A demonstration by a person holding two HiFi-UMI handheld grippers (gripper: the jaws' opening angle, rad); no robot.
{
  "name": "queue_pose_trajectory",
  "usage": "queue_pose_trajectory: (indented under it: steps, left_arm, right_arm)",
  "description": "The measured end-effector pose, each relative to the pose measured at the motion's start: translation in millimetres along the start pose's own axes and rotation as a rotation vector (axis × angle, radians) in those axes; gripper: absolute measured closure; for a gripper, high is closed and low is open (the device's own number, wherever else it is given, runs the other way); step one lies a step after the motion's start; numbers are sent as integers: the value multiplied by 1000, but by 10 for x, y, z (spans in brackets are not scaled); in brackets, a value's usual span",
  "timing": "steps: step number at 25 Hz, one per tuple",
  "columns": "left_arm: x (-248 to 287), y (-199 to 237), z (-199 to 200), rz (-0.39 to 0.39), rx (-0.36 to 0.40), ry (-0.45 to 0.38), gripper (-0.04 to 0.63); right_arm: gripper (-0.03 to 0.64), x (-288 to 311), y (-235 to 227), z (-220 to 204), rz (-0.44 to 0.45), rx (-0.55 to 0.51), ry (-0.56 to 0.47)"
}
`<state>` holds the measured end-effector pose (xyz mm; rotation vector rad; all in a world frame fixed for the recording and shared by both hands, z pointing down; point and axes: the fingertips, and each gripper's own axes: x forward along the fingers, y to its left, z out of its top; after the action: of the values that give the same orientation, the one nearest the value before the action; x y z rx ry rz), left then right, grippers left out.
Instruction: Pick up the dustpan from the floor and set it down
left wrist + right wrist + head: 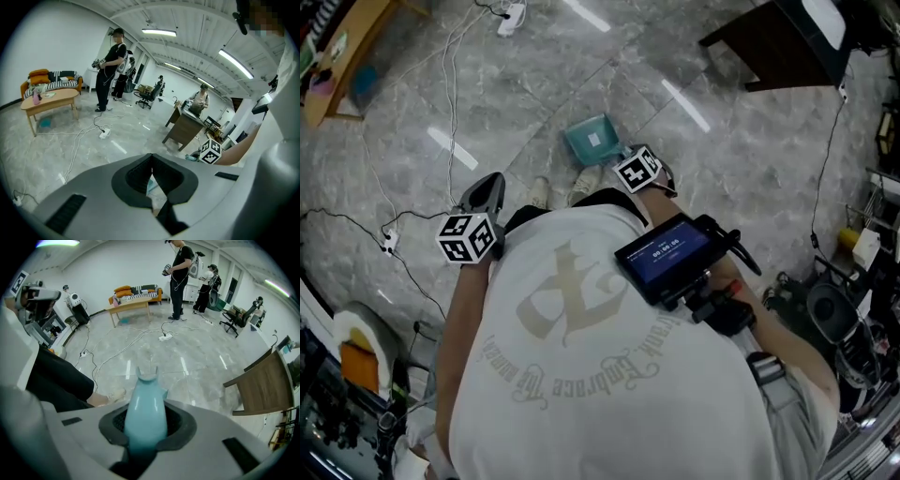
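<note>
The dustpan [592,141] is low over the floor [722,178], just ahead of the person's shoes [586,183]. Whether its scoop has cleared the tiles cannot be told from these views. Its handle runs up between the jaws of the right gripper [146,425], which are clamped on it and point steeply down. The left gripper [151,177] hangs well apart at the person's other side, its jaws together on nothing.

The main risk is probably the handle itself. It is smooth, glossy teal plastic, round and tapering, so it may slide or swivel in the pads with the scoop's weight hanging beyond the grip. The scoop could also catch a shoe, being so close, and that could twist it loose.

The scoop is a shallow, squarish tray with a pale label on its face, and the handle ends in a small forked notch. The floor is polished grey marbled tile that mirrors the ceiling lights. Thin white cables [450,84] trail across it, well apart from the dustpan.
</note>
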<state>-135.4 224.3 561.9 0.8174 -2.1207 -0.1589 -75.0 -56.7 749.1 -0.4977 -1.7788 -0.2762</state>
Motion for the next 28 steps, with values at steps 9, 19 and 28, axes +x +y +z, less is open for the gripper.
queue_pose_trajectory:
  steps: [9,19,28]
  left_arm:
    - [536,-773,284,-118,120,51,583]
    - [1016,-1175,582,-243,247,102,583]
    - [1314,-1175,745,-377,390,165,583]
  right_arm:
    - [525,-451,-340,-432,3,80,-65]
    - [523,-701,-582,-629,-27,164,-104]
    - [524,-952,-595,-622,-89,305,-124]
